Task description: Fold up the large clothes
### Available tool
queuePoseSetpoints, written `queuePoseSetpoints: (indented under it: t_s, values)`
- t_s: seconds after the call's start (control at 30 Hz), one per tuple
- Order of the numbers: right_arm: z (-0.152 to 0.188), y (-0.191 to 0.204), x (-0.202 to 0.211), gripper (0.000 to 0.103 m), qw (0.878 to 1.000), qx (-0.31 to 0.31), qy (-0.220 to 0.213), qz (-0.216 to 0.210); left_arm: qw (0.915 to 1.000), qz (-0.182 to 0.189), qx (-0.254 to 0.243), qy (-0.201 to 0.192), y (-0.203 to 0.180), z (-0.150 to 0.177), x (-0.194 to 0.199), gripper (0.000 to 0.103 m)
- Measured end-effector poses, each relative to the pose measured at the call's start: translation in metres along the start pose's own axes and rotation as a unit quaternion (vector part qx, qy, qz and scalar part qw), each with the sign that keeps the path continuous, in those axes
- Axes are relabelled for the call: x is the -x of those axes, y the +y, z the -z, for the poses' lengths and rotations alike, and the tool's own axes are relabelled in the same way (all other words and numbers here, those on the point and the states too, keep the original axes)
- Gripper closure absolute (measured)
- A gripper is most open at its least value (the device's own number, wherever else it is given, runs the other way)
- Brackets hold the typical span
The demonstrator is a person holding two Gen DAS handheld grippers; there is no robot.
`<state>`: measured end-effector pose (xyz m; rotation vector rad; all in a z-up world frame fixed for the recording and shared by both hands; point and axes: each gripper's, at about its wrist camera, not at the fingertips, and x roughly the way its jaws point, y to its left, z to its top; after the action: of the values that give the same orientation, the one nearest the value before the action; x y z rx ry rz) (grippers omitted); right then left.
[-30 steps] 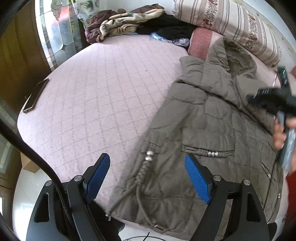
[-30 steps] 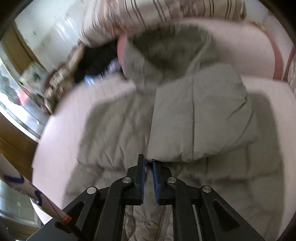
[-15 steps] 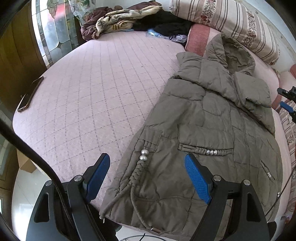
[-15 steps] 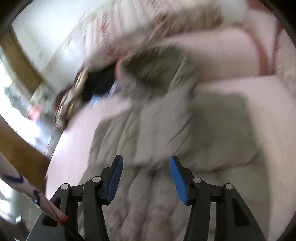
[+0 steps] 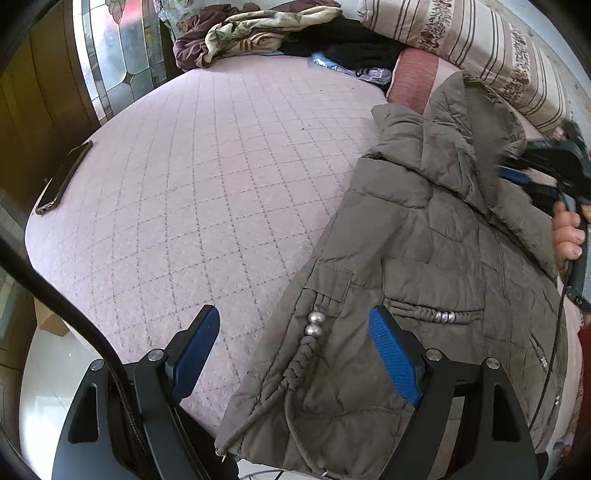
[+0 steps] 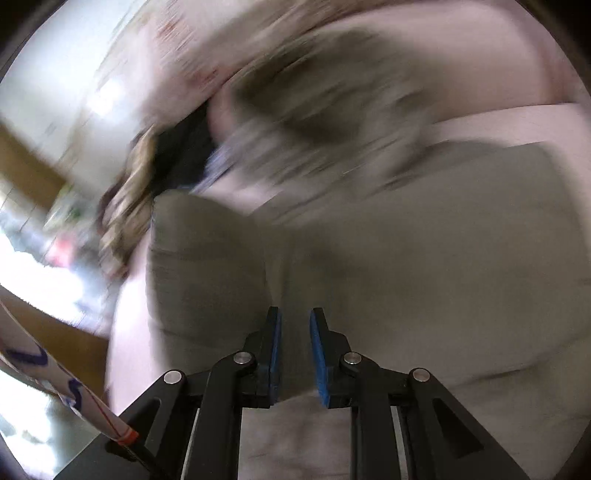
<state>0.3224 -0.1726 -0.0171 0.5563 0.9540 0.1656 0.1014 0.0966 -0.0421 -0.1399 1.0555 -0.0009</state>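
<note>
The left gripper, black-framed with blue ribbed pads, hangs with its fingers spread wide apart over the near edge of the olive-green quilted hooded coat, its right pad above the coat's hem beside a braided cord with silver beads and its left pad above the pink diamond-quilted bedspread. The coat lies flat on the right side of the bed, hood toward the striped cream bolster pillow. The right gripper has its blue pads drawn close, a narrow gap left between them, with coat fabric in that gap; whether they pinch it I cannot tell through the blur. A dark phone rests at the bed's left edge, and a heap of crumpled clothes sits at the far side.
</note>
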Motion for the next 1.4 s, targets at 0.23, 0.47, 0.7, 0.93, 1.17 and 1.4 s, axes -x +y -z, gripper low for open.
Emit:
queuePoseSetpoints:
  t_s: [0.23,0.47,0.7,0.93,1.17,1.4]
  values:
    - [0.028,0.004,0.013,0.072,0.998,0.053,-0.015,0.041,0.9995,0.010,-0.024,-0.016,-0.008,-0.013,0.008,0.020]
    - [0.035,-0.082,0.105,0.049,0.985,0.041,-0.076,0.147,0.9968,0.031,-0.061,-0.042,-0.049,-0.067,0.004,0.020]
    - [0.020,-0.135,0.130,0.049,0.964,0.029,-0.104,0.243,0.9892,0.005,-0.132,-0.063,-0.127,-0.130,-0.032,0.020]
    - [0.015,-0.159,0.100,0.049,0.966,0.006,-0.077,0.245,0.9904,-0.047,-0.129,0.016,-0.152,-0.163,-0.135,0.020]
    - [0.011,-0.172,0.063,0.044,0.968,0.002,-0.047,0.245,0.9954,-0.037,-0.068,0.056,-0.143,-0.181,-0.173,0.013]
    - [0.020,-0.157,0.089,0.043,0.967,0.001,-0.079,0.243,0.9942,-0.041,-0.093,0.035,-0.143,-0.180,-0.137,0.013]
